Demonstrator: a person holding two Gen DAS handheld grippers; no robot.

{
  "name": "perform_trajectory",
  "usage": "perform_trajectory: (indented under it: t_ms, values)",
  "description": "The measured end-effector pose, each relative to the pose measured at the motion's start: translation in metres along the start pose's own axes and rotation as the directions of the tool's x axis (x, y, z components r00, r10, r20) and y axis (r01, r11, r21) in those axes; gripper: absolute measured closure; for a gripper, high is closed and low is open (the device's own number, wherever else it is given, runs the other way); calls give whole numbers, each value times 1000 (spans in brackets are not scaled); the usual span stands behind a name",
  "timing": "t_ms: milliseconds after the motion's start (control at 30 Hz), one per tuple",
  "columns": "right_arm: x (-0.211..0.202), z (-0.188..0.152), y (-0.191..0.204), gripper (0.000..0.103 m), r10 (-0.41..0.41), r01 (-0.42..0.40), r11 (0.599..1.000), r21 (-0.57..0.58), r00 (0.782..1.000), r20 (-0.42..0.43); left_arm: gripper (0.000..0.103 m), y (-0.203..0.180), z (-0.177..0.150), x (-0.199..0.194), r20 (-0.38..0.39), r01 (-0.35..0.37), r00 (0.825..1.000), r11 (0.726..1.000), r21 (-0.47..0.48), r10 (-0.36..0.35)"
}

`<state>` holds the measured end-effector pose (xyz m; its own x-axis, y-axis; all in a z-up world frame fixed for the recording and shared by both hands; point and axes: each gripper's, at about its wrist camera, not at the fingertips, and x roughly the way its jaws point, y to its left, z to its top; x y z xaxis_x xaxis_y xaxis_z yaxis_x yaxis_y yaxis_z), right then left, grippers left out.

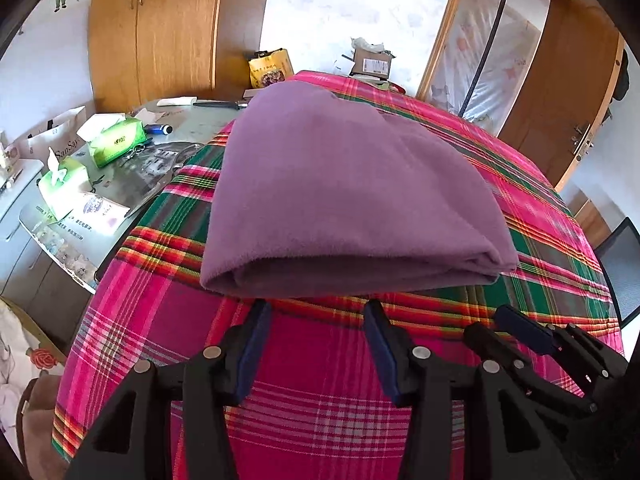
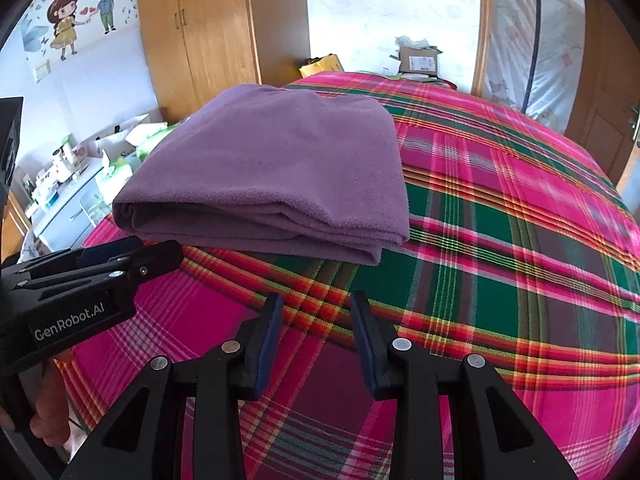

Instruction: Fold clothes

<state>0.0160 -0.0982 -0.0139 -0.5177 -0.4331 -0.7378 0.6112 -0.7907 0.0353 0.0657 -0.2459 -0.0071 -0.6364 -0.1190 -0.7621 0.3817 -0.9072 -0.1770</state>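
A purple fleece garment [image 1: 344,196] [image 2: 276,176] lies folded into a thick rectangle on the pink and green plaid bedcover [image 1: 304,392] [image 2: 500,264]. Its folded edge faces me. My left gripper [image 1: 318,312] stands open just short of that edge, with only bedcover between its fingers. It also shows at the left of the right wrist view as the left gripper [image 2: 156,246], with a hand on its grip. My right gripper [image 2: 317,300] is open too and holds nothing; it hovers near the garment's near right corner. In the left wrist view the right gripper [image 1: 496,322] sits close beside the left one.
A low side table [image 1: 168,152] left of the bed carries green tissue packs [image 1: 116,140] and clutter. A wooden wardrobe [image 1: 156,28] stands behind it. A yellow bag [image 1: 270,68] and a cardboard box [image 1: 372,62] sit past the bed's far end. A door [image 1: 576,92] is at the right.
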Motion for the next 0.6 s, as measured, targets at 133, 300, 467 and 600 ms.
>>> perform_trajectory:
  t_ms: [133, 300, 467, 600]
  values:
    - [0, 0, 1, 67, -22, 22, 1000, -11, 1000, -2, 52, -3, 0, 1, 3, -15, 1000, 1000, 4, 15]
    - [1, 1, 0, 66, -27, 27, 1000, 6, 1000, -2, 52, -6, 0, 2, 3, -30, 1000, 999, 14, 30]
    - [4, 4, 1, 67, -48, 48, 999, 4, 999, -5, 52, -4, 1, 2, 7, -28, 1000, 1000, 1, 28]
    - [5, 5, 1, 67, -59, 59, 998, 6, 998, -5, 52, -6, 1, 4, 9, -43, 999, 999, 15, 43]
